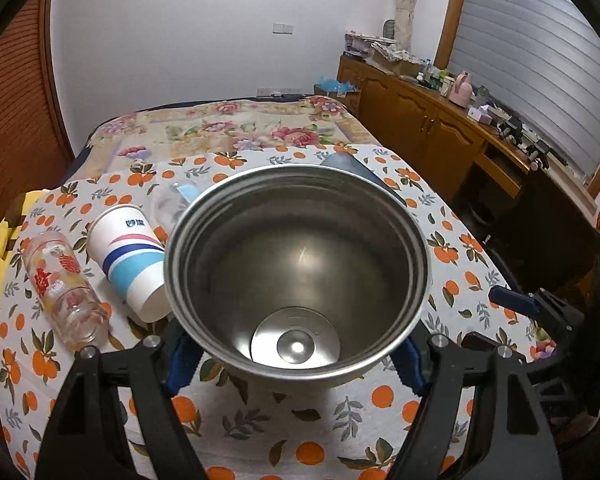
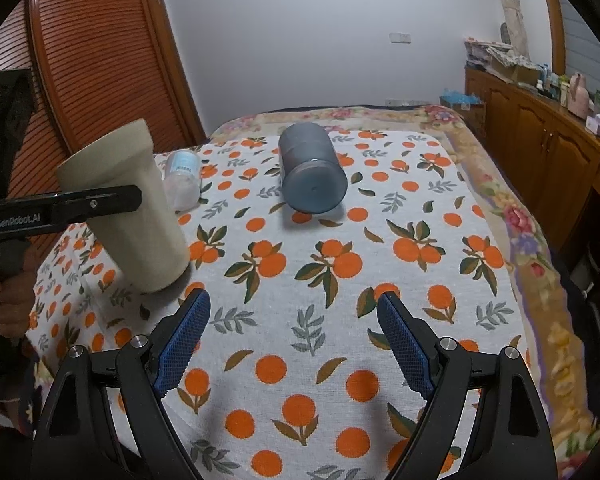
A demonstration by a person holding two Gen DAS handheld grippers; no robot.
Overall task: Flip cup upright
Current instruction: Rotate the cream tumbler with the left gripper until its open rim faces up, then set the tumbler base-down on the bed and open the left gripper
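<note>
Two grippers are shown. The left gripper [image 1: 296,360] is clenched on the steel cup [image 1: 296,276], which is held tilted above the tablecloth [image 2: 300,280], base lowest, at the right view's 9 o'clock. The right gripper [image 2: 294,332] is spread and empty. Mid-flip is judged; rotating the cup mouth-up and setting it down remains.

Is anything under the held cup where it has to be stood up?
Nothing visible. The left gripper holds the steel-lined cup tilted, base end near bare tablecloth. The paper cup and glass lie to one side.
</note>
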